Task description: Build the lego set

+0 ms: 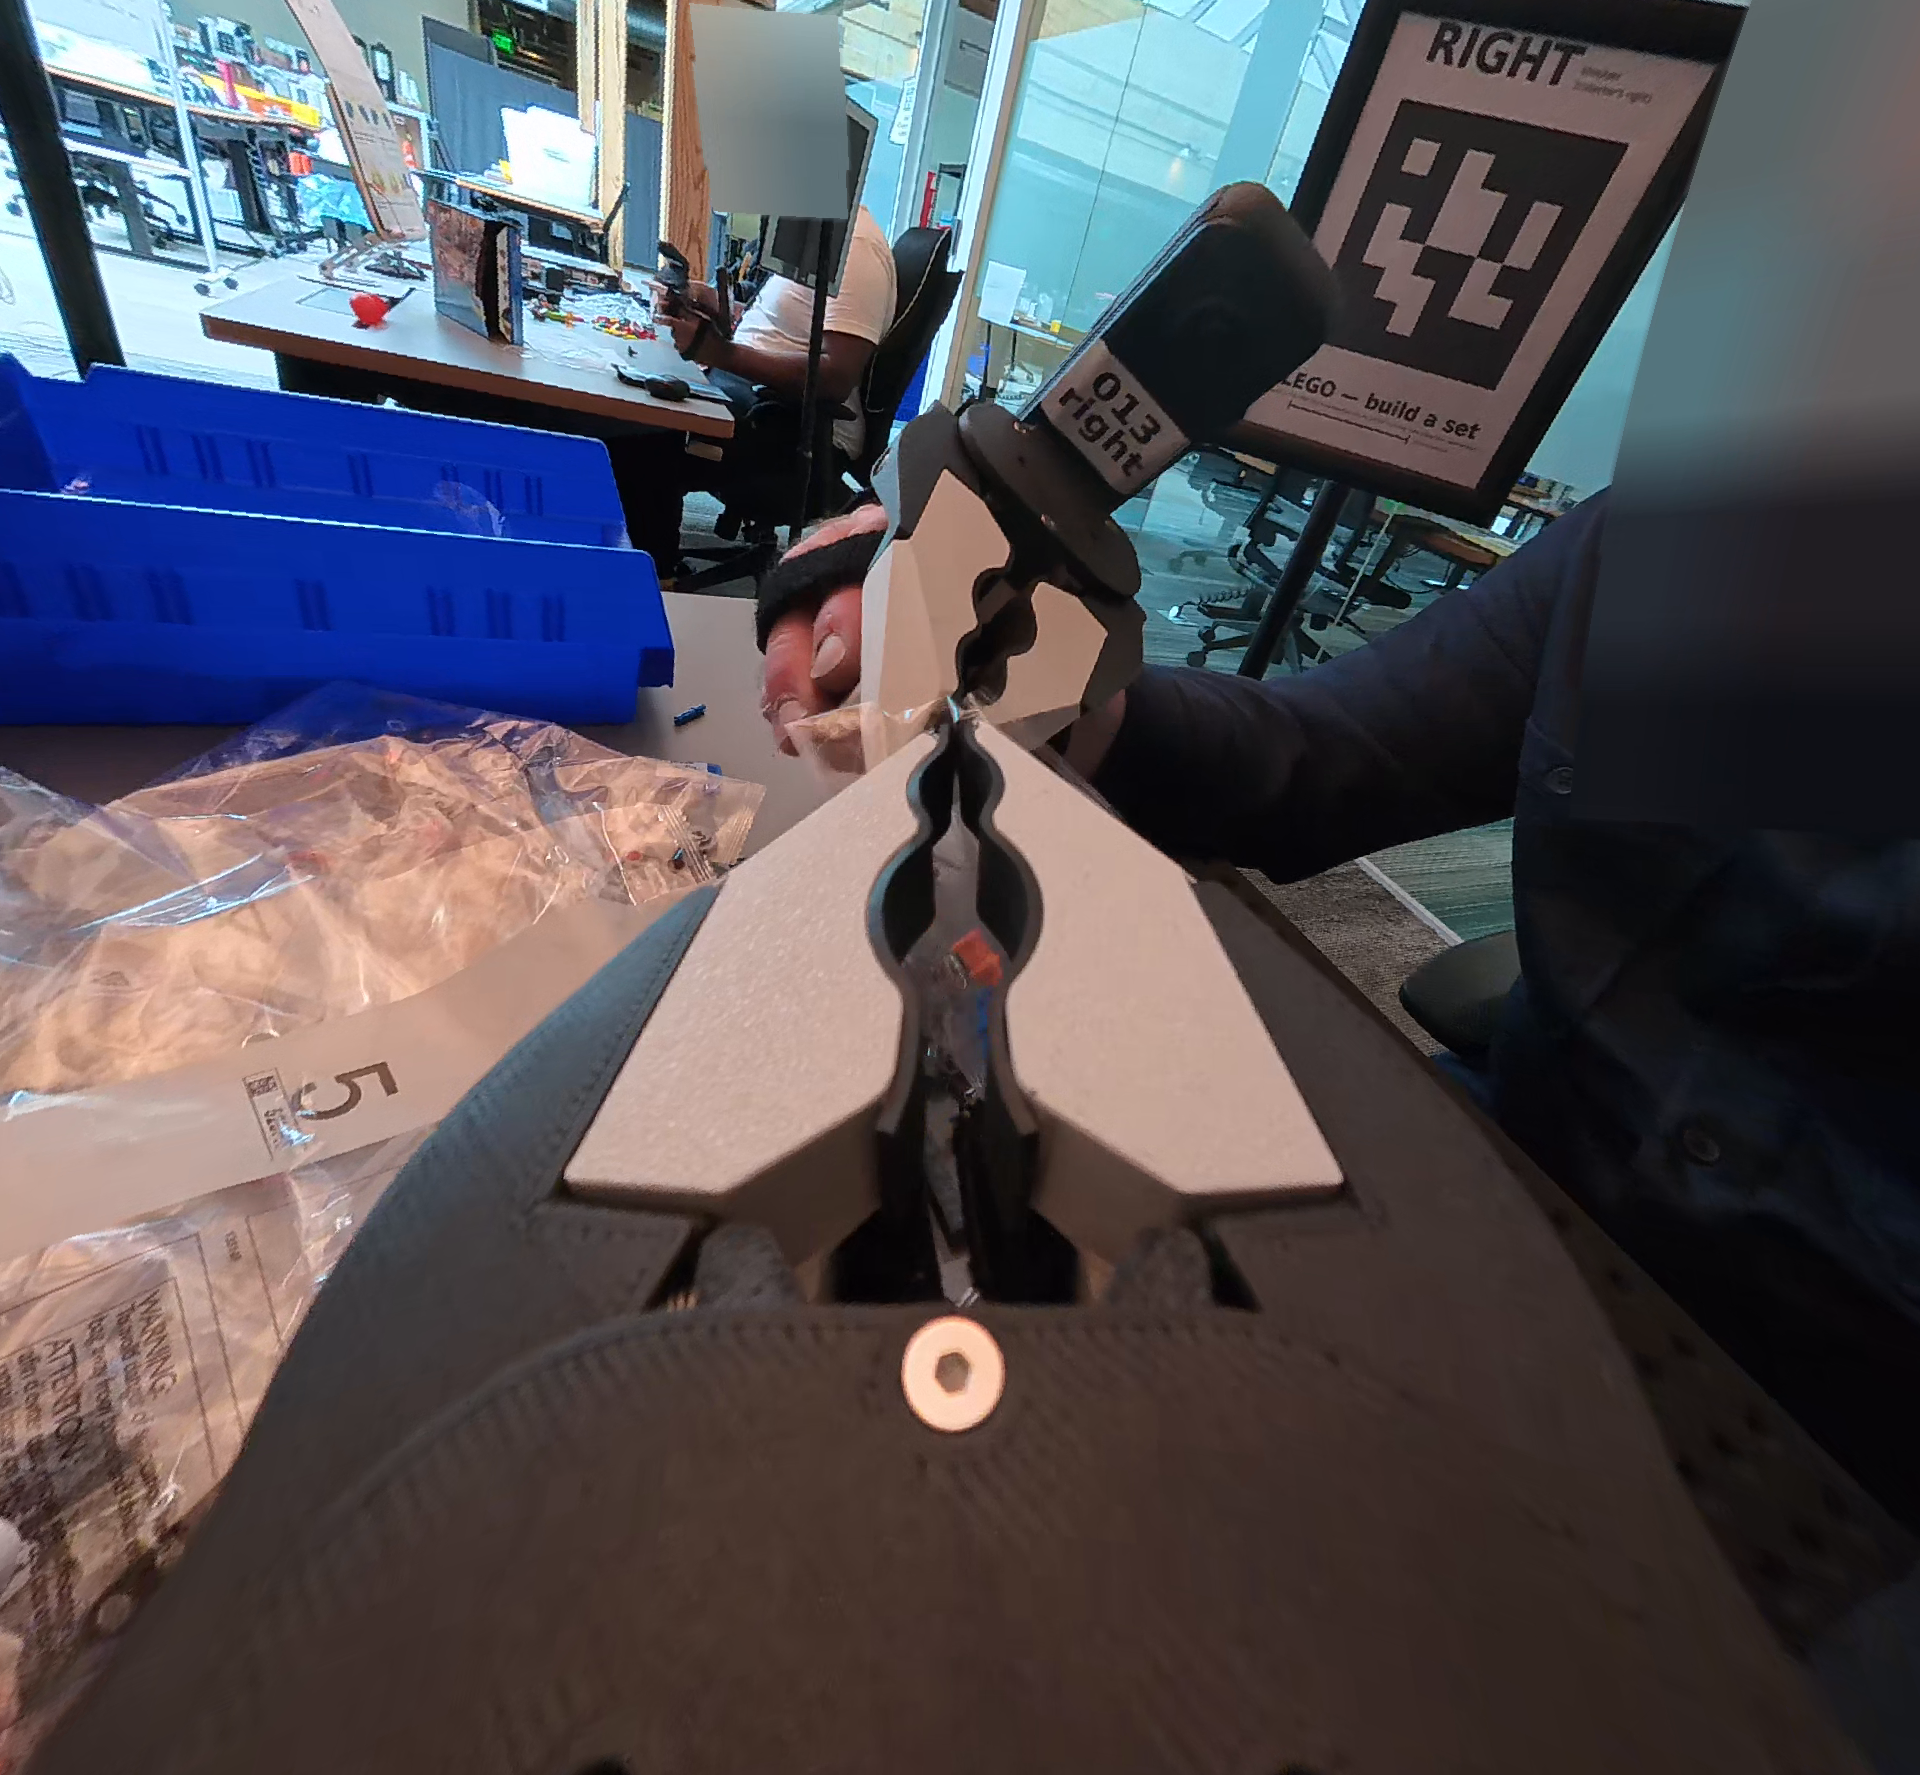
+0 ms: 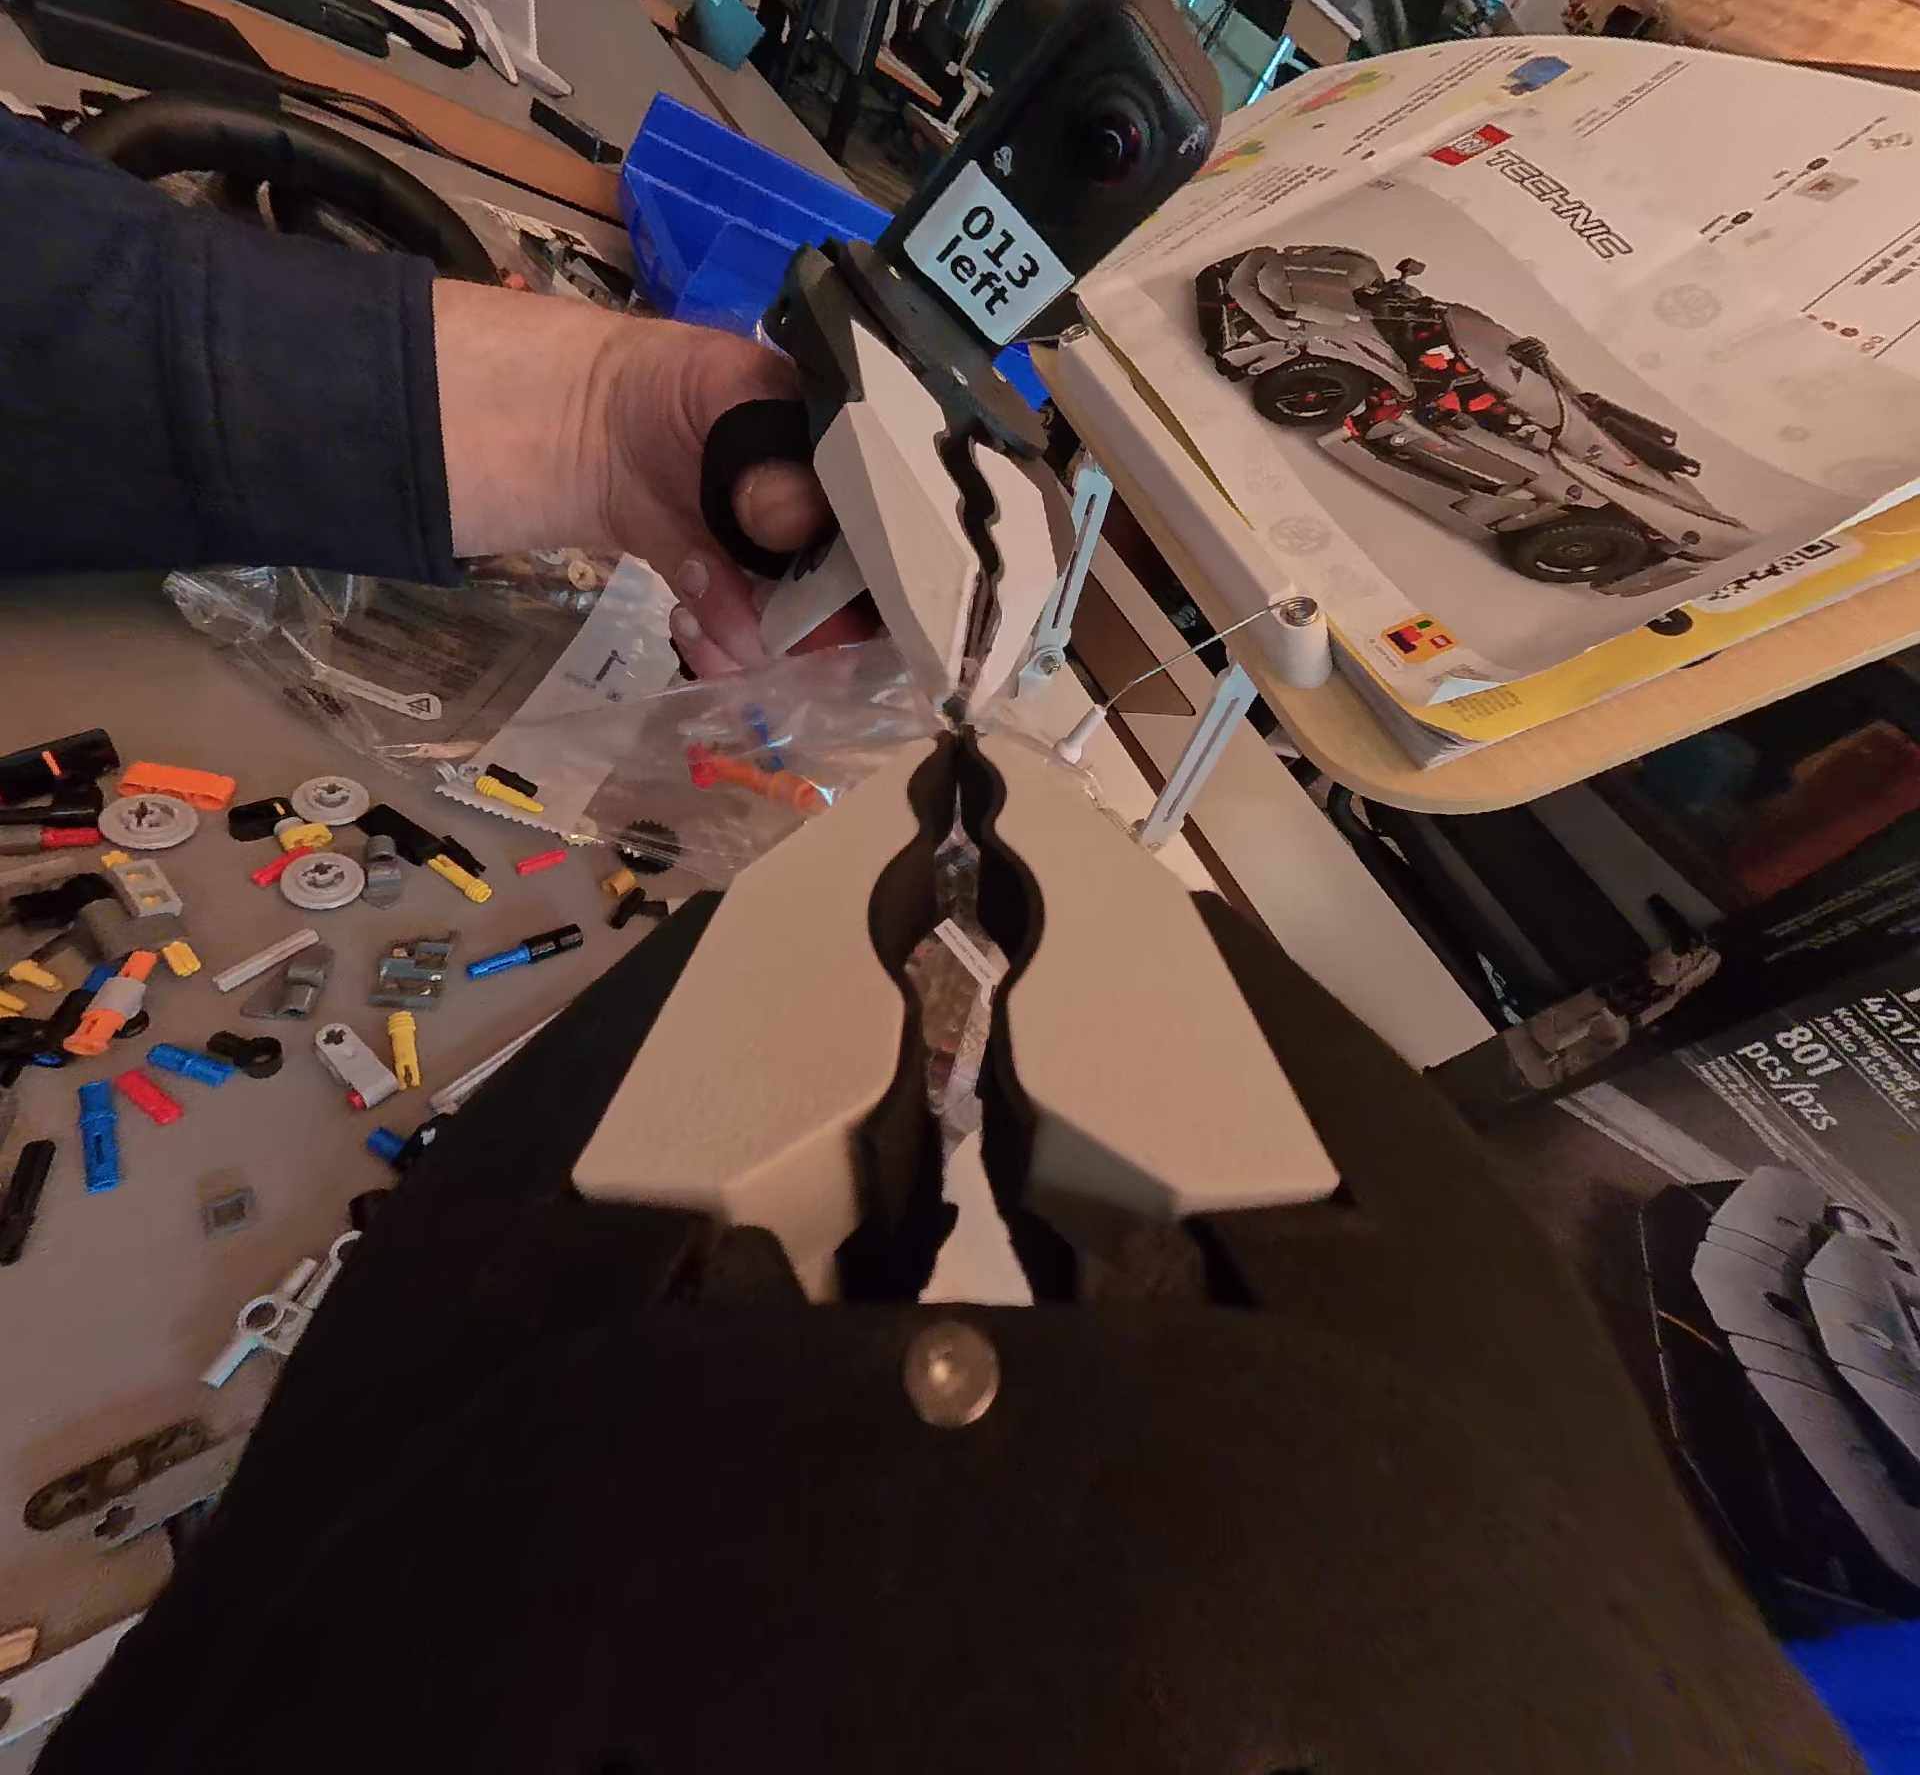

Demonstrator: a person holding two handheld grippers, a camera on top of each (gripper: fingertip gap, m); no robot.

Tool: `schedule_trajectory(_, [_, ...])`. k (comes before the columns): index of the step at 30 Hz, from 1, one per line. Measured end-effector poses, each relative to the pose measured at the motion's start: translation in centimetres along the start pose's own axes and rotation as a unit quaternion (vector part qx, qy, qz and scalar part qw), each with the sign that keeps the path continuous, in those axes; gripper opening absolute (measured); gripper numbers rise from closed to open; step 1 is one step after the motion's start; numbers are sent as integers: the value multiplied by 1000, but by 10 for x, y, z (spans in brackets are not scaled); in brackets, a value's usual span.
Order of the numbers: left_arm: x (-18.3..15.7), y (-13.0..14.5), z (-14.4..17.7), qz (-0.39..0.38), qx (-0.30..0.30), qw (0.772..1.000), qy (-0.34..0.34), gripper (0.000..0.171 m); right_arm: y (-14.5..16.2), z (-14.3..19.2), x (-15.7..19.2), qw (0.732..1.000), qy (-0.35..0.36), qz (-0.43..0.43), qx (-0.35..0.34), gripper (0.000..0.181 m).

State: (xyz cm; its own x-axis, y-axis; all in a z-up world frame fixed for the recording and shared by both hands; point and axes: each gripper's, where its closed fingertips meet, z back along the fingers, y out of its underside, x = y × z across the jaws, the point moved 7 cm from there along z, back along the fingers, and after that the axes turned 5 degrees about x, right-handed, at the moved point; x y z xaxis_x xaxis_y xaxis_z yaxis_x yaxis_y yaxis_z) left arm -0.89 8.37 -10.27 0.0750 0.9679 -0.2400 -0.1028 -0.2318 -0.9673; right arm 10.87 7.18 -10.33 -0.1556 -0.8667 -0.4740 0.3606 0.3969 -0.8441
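two grippers meet tip to tip over the table (image 2: 436,1237), each clamped on the same small clear bag (image 2: 790,738) of lego pins. the left gripper (image 1: 954,733) pinches the film at its tips, and orange and blue pins show through the gap between its jaws; the right gripper (image 2: 956,733) bites the same pinch of plastic from the opposite side. in the right wrist view the bag hangs off toward the table's middle, an orange axle and blue pins pooled low inside it. this looks like an attempt to tear the bag open. to do it well, the two should keep their bites close together on the film and pull apart along the seam, not twist, so the plastic splits rather than stretches. holding the bag low over the table would keep spilled pins from bouncing off the edge near the manual (image 2: 1558,354) on its stand. loose parts (image 2: 312,894) already lie scattered toward the near edge, beside other opened bags (image 1: 343,852); a blue bin (image 1: 312,582) sits at the far edge. the risk, as judged here, is a sudden rip that scatters small pins among those sorted ones.
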Motion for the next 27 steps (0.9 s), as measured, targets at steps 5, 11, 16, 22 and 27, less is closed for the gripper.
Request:
schedule_trajectory(5, [1,-2,5,-5,-6,1000,-17,0,-1,5,-4,1000,9,1,-2,0])
schedule_trajectory(11, [3,-3,14,-5,-14,999,-38,0,-4,15,-13,999,20,-18,-24,0])
schedule_trajectory(16, [5,-3,15,-5,-12,999,-46,0,-3,17,-13,999,21,-14,-21,0])
schedule_trajectory(22, [7,-2,17,-2,-12,998,-58,0,-4,20,-15,999,23,-13,-25,0])
schedule_trajectory(27, [9,-1,17,-1,-4,998,-67,0,-4,22,-15,999,20,-11,-30,0])
